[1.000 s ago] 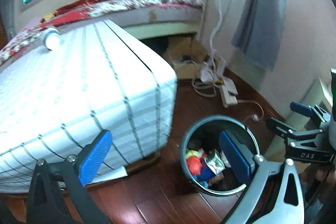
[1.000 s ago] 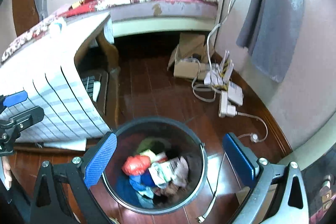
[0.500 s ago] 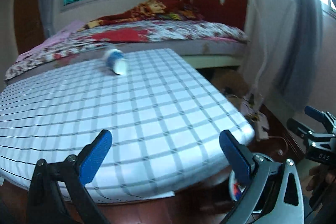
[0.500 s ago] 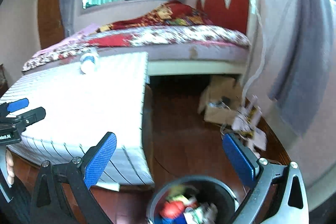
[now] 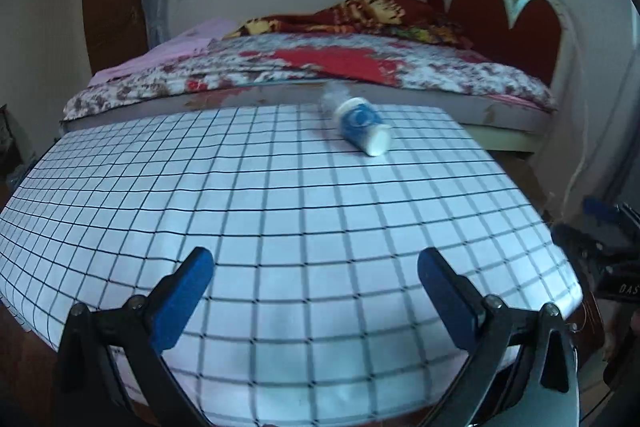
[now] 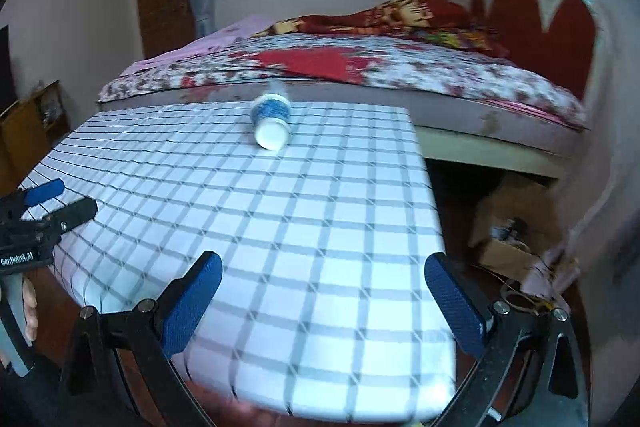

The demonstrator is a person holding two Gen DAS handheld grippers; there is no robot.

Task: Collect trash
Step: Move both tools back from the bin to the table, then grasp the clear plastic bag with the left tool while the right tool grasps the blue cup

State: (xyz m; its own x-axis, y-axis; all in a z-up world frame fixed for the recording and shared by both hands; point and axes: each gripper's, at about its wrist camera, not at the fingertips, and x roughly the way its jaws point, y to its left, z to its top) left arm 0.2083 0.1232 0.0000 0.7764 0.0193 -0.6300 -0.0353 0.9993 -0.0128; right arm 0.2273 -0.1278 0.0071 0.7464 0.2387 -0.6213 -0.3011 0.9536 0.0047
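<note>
The cup [image 5: 362,125] lay on its side at the counter's [image 5: 280,211] far edge, well ahead of both grippers: left gripper [image 5: 314,293] and right gripper [image 6: 322,301] gaped wide, empty.

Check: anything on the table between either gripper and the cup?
Nothing visible. The cup lies on its side near the table's far edge, with only bare checked cloth between it and the open left gripper and open right gripper.

A blue-and-white paper cup [image 5: 362,125] lies tipped on its side — far across the checked tabletop [image 5: 280,211].
</note>
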